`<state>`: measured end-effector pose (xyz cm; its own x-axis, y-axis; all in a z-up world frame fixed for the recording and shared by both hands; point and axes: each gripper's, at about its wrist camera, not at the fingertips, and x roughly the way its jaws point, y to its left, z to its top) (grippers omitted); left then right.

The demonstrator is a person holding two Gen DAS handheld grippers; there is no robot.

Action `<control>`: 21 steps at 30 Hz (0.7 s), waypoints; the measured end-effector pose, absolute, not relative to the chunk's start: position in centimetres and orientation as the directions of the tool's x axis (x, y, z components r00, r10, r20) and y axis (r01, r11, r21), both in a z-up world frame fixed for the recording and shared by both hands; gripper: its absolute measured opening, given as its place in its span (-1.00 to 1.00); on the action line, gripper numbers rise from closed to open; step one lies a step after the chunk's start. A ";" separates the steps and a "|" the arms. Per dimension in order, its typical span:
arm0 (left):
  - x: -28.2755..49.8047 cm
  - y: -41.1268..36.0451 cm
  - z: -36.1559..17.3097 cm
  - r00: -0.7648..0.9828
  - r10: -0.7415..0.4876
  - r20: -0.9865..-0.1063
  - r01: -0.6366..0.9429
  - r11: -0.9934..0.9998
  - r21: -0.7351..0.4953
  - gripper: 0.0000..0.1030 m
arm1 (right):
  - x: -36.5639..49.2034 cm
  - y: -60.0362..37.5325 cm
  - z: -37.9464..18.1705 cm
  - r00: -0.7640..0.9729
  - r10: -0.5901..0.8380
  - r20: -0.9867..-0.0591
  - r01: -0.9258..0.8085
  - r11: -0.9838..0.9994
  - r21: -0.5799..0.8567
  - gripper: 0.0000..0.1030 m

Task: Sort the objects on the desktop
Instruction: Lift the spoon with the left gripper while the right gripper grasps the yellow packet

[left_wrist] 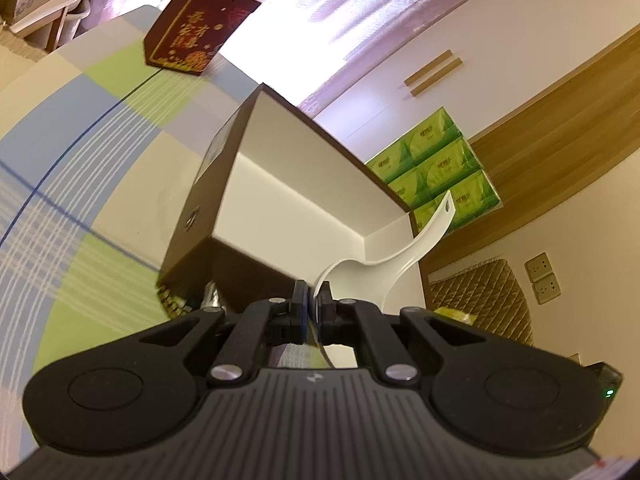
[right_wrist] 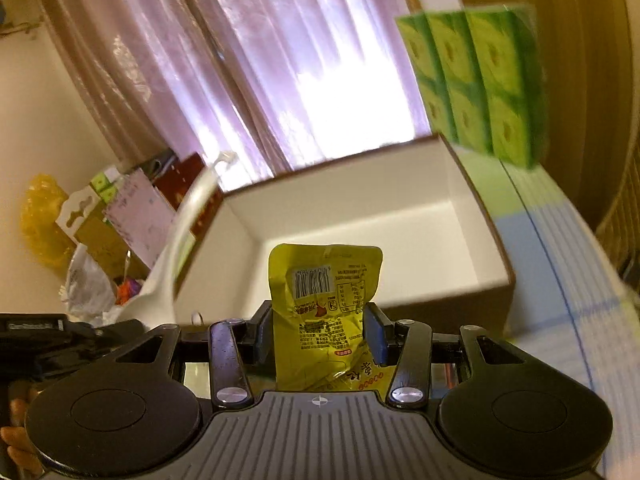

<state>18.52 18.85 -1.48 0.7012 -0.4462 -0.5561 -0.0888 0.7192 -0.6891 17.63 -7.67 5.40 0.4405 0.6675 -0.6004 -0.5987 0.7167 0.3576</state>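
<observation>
Both grippers are loaded near the empty box (right_wrist: 360, 216): left gripper (left_wrist: 314, 304) pinches the spoon (left_wrist: 384, 260) by its bowl edge, right gripper (right_wrist: 320, 336) pinches the packet (right_wrist: 324, 304). That thin spoon grip might twist and drop outside onto the desk (left_wrist: 80, 160).

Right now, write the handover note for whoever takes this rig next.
Left gripper: shut on the white spoon, held at the box's near edge.
Right gripper: shut on the yellow snack packet, in front of the box, not yet inside.
Open box: on the checked tablecloth; the interior that shows is bare.
Done: both items picked up.
Left: drop spoon and packet into the box; check the table for anything else.
</observation>
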 end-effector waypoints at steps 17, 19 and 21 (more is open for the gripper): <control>27.6 16.0 -3.2 0.686 -0.397 -0.609 -0.120 0.765 -0.633 -0.97 | 23.7 -3.0 4.3 0.510 0.602 -0.615 -0.655 0.735 0.176 -0.15; 28.6 15.6 -3.9 0.674 -0.396 -0.624 -0.127 0.770 -0.626 -0.97 | 24.2 -2.6 3.3 0.506 0.585 -0.634 -0.652 0.741 0.163 -0.15; 29.5 15.0 -4.6 0.659 -0.390 -0.644 -0.139 0.778 -0.613 -0.97 | 24.7 -2.3 2.4 0.500 0.568 -0.653 -0.647 0.747 0.155 -0.15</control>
